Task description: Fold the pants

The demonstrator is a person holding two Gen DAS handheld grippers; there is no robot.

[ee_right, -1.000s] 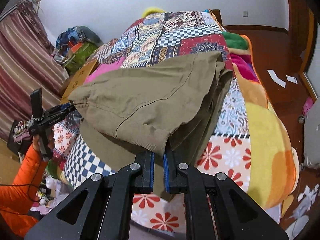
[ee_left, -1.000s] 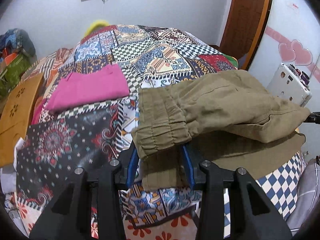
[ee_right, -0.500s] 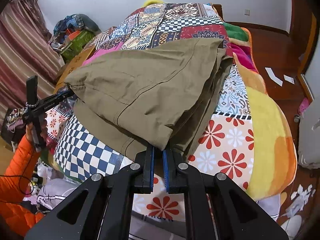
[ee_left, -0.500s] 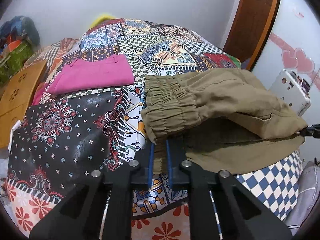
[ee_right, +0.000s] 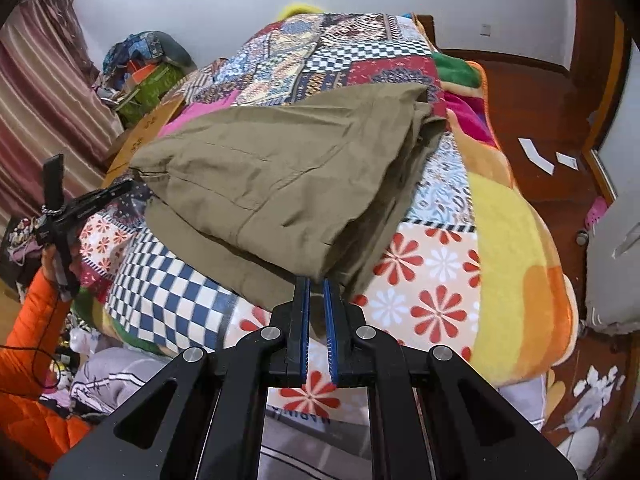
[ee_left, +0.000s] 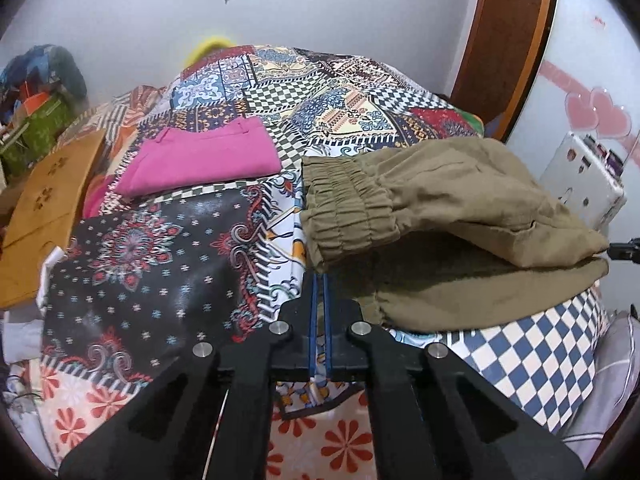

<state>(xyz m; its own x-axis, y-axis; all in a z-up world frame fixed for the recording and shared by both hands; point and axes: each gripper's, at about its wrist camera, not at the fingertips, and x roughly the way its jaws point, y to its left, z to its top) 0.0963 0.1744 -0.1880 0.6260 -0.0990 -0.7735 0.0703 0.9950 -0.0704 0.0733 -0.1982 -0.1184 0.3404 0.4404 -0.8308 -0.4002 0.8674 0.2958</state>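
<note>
Left gripper (ee_left: 320, 276) at 6 o'clock in the left wrist view, jaws pinched nearly together on the corner of the elastic waistband (ee_left: 344, 208) of the olive pants (ee_left: 460, 204). Right gripper (ee_right: 315, 280) at 6 o'clock in its own view, jaws likewise pressed onto the lifted edge of the same pants (ee_right: 288, 168).

Risk, as a judgement: thin bites on both sides, only the fabric's very edge between the pads, so a pull apart or a quick swing could slip a corner free and spill the upper layer. Uneven height between the two grips likely to skew the fold and leave the lower layer poking out, already hanging over the near edge of the patchwork bedspread (ee_left: 160, 264).

Look of the pants: doubled over, top layer raised and tented above the bottom one, gathered waistband at 12 o'clock from the left gripper, a pocket seam across the upper face, soft creases, fold line bunched at 1 o'clock in the right wrist view. Folded pink garment (ee_left: 200, 160) lying apart at 10 o'clock.
</note>
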